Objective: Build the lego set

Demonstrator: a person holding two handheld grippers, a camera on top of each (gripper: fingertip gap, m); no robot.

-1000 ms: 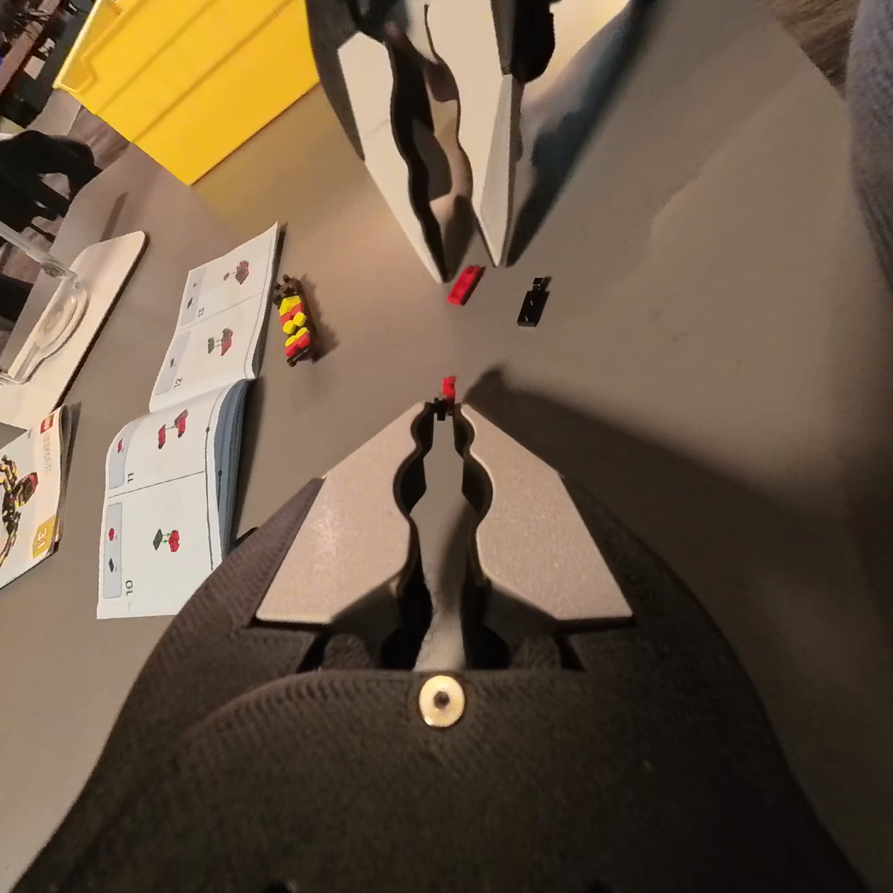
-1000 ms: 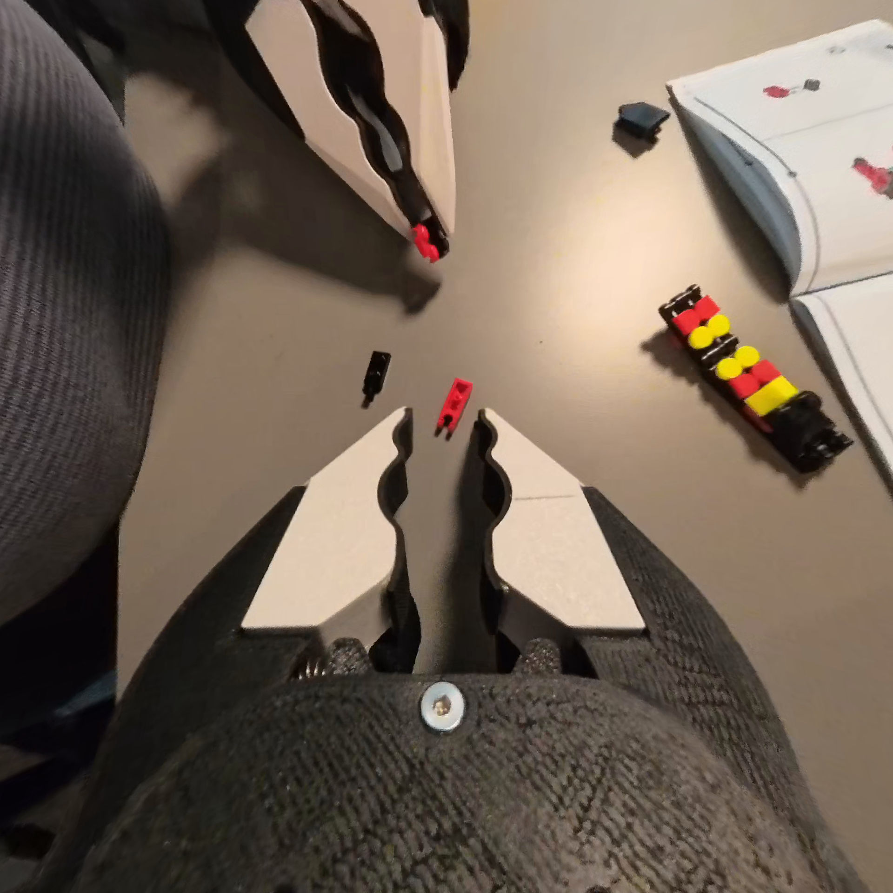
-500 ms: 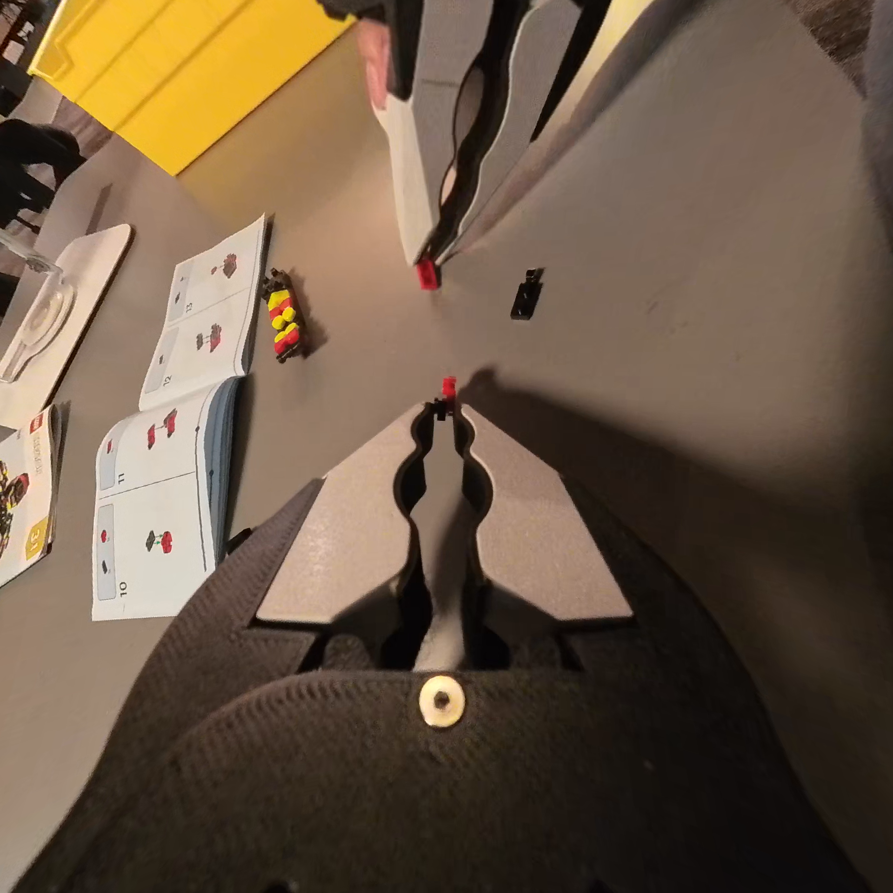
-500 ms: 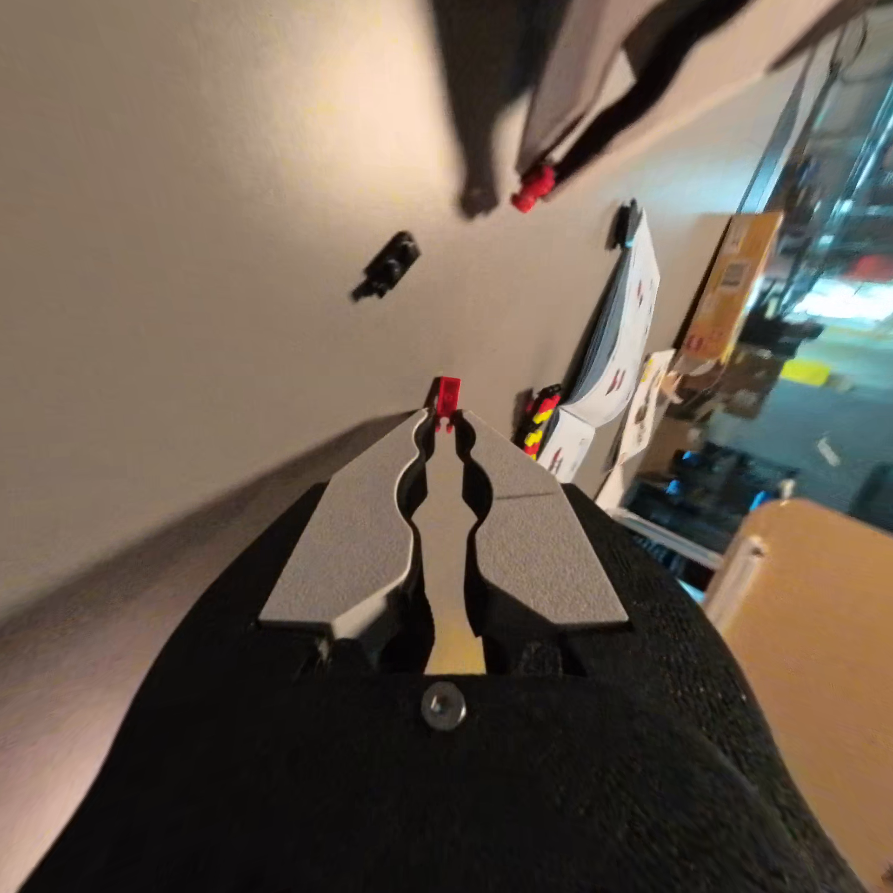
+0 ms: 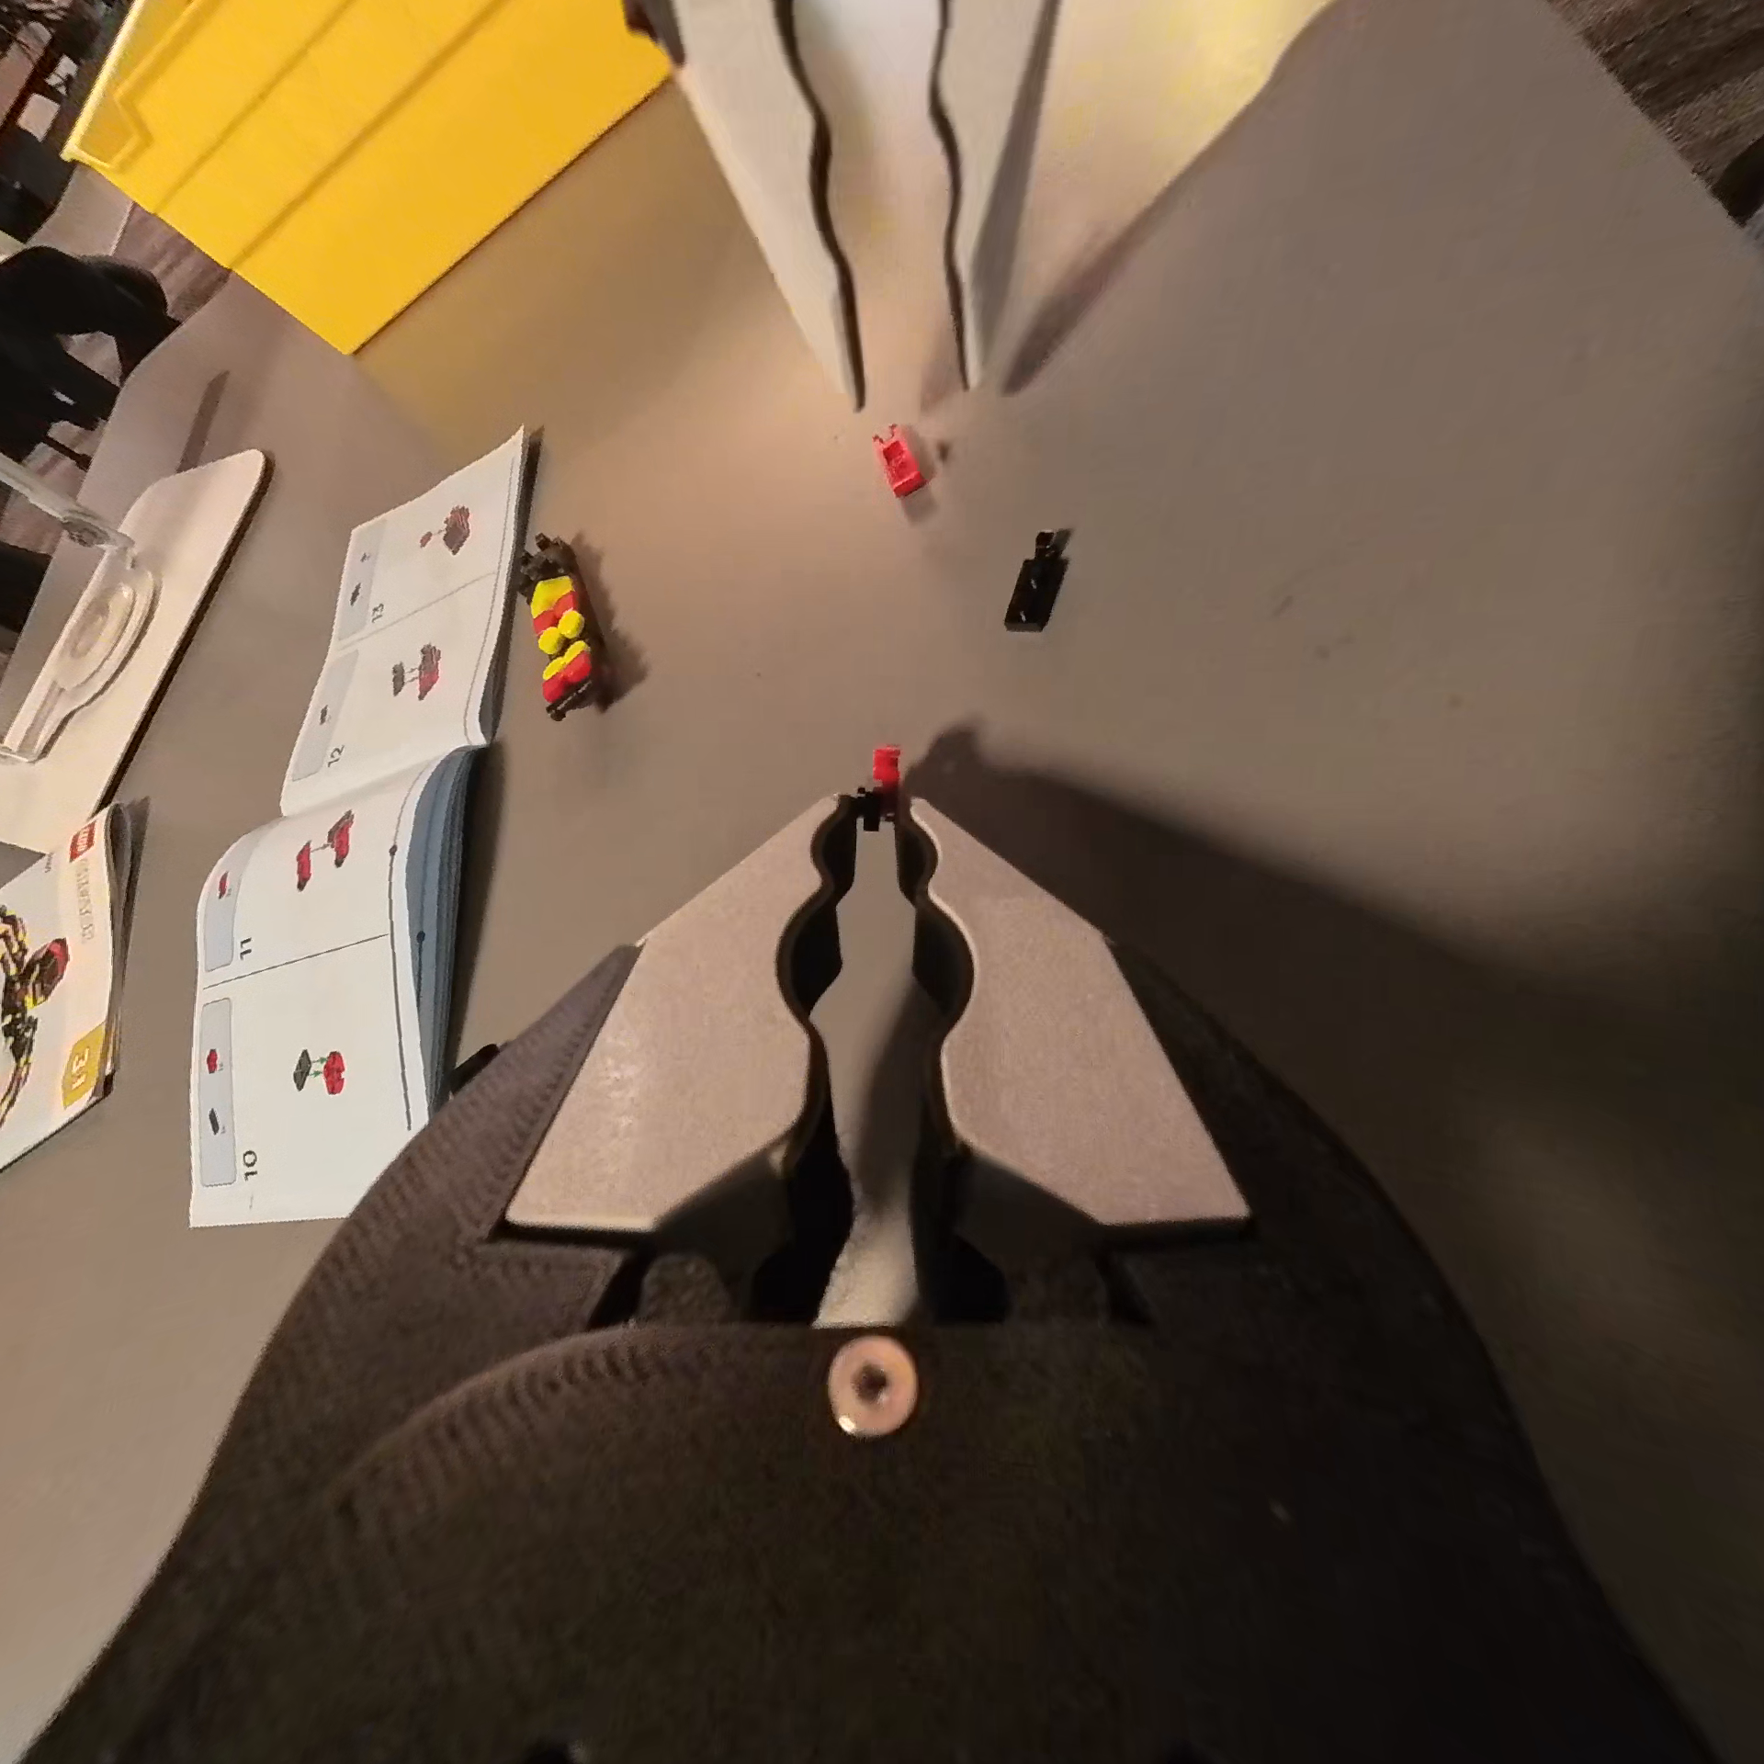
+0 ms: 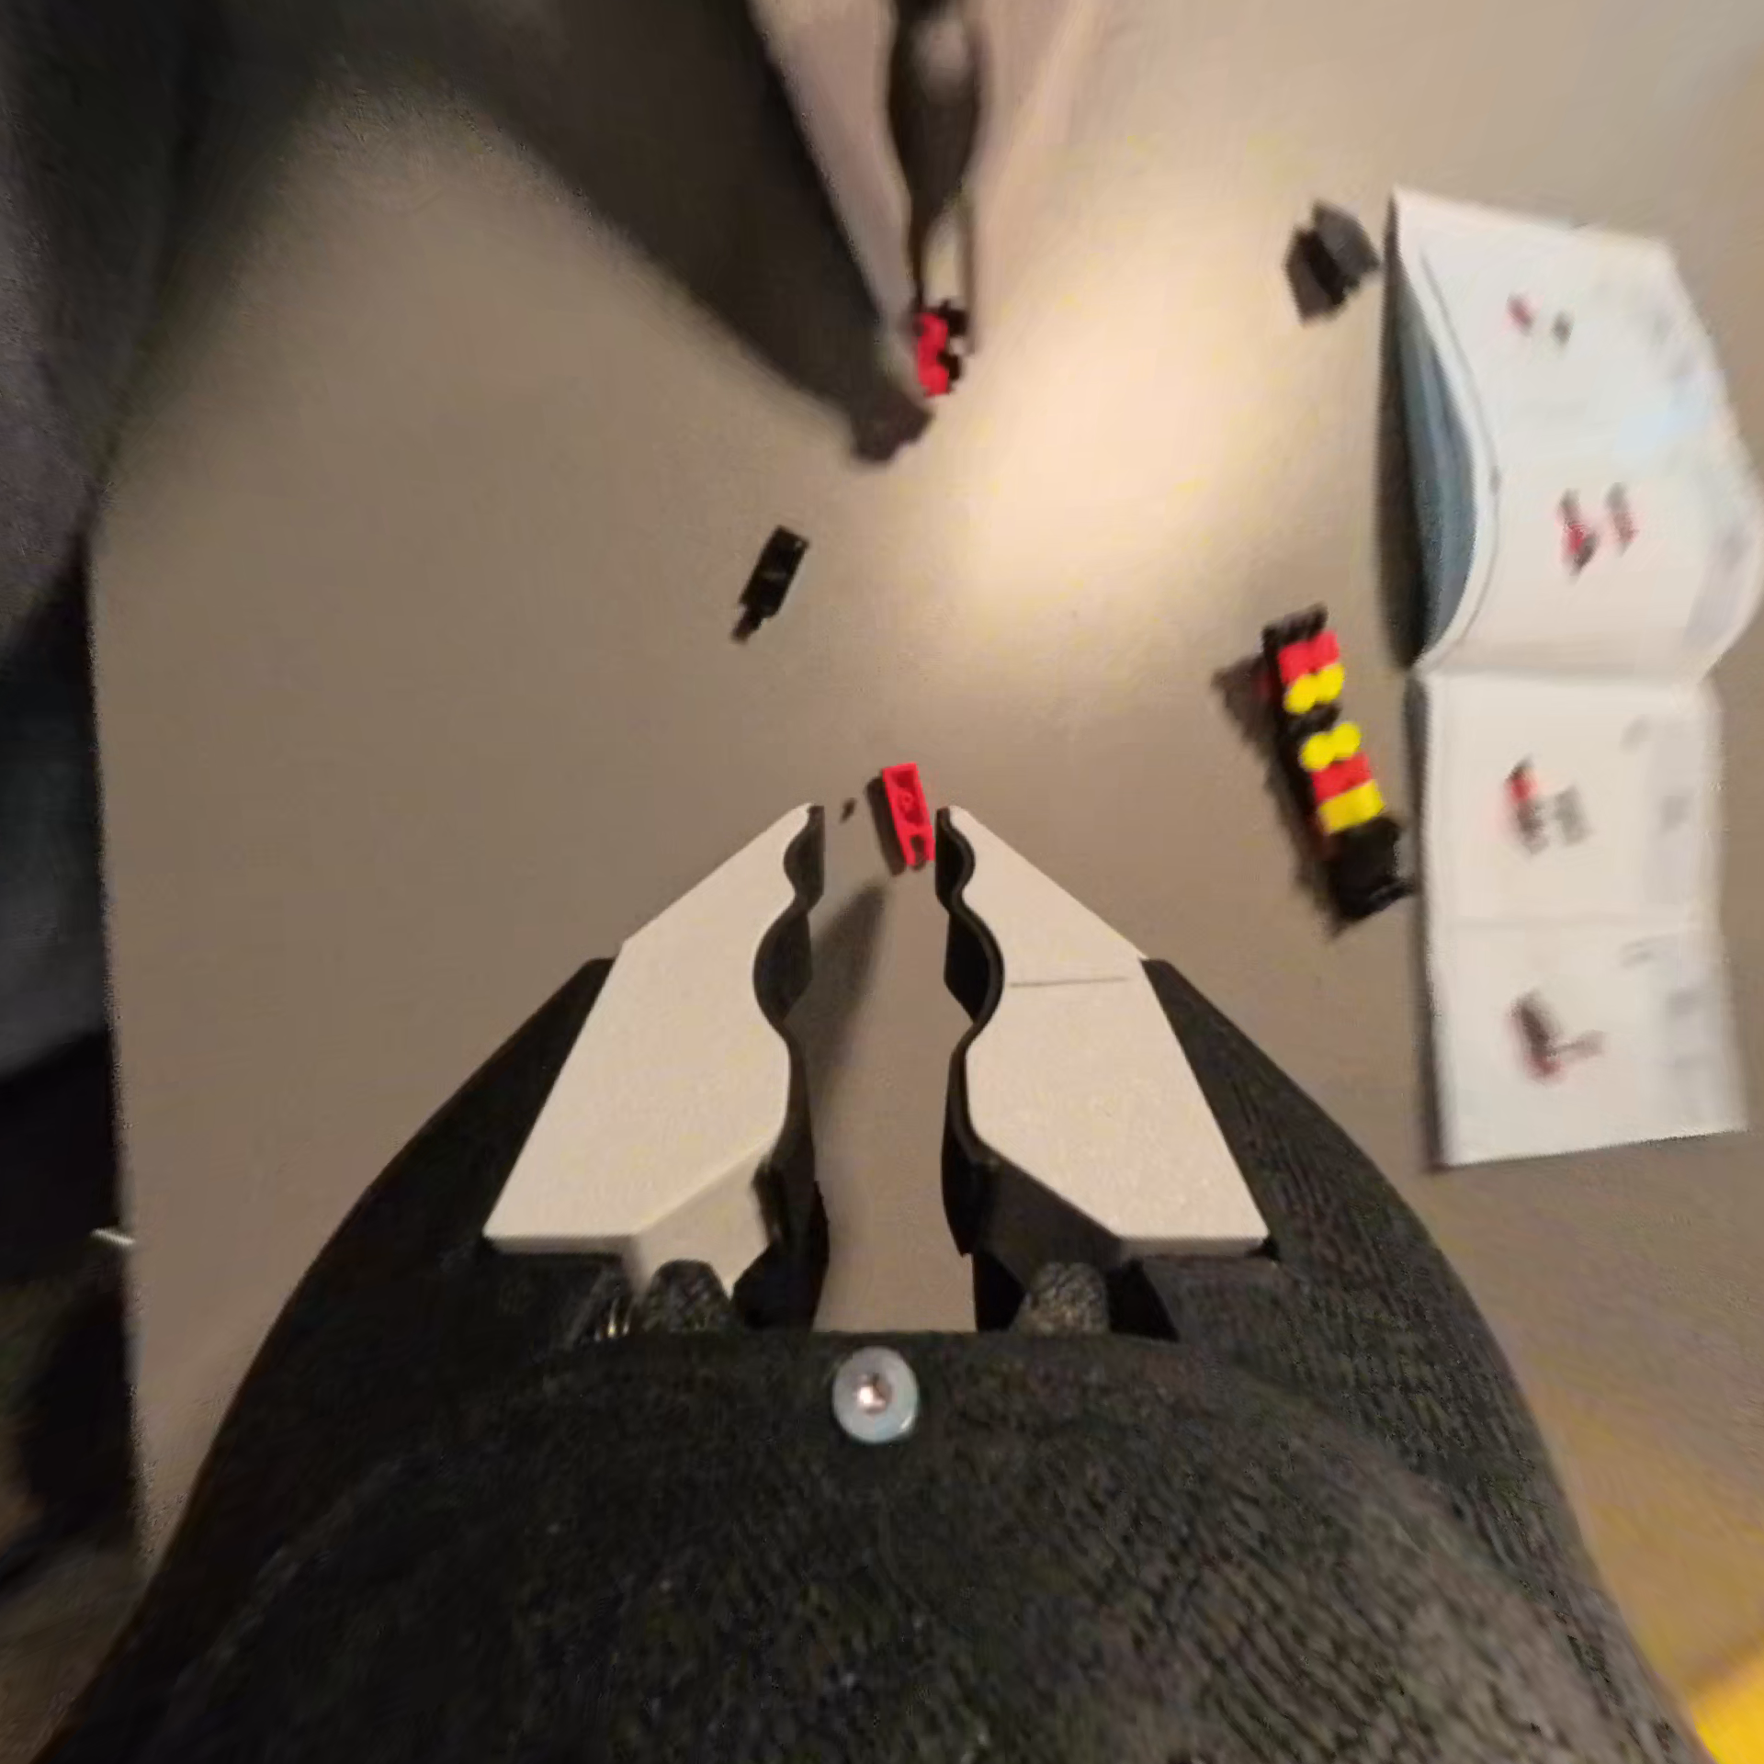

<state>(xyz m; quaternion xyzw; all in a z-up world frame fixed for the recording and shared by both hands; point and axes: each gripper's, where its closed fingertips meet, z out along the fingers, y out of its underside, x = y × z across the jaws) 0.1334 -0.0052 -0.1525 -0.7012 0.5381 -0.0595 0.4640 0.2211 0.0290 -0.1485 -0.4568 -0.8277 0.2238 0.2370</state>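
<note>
L hand-held gripper (image 5: pixel 880 811) is pinched nearly shut on a tiny red-and-black lego piece (image 5: pixel 883 775) at its tips, above the grey tabletop (image 5: pixel 1336 668). R hand-held gripper (image 6: pixel 878 823) is open w/ a clear gap, gripping nothing; a loose red brick (image 6: pixel 905 816) sits btwn its tips, close to the right finger, contact unclear. Black piece (image 5: pixel 1038 594) lies nearby; red/yellow/black assembly (image 5: pixel 563 641) rests just beside the open instruction booklet (image 5: pixel 382 811).

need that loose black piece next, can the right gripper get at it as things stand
Probably yes. The right gripper is open and holds nothing. The black piece lies alone on bare table, ahead and to its left. The red piece by its fingertips sits off that path, and the left gripper is farther off.
</note>
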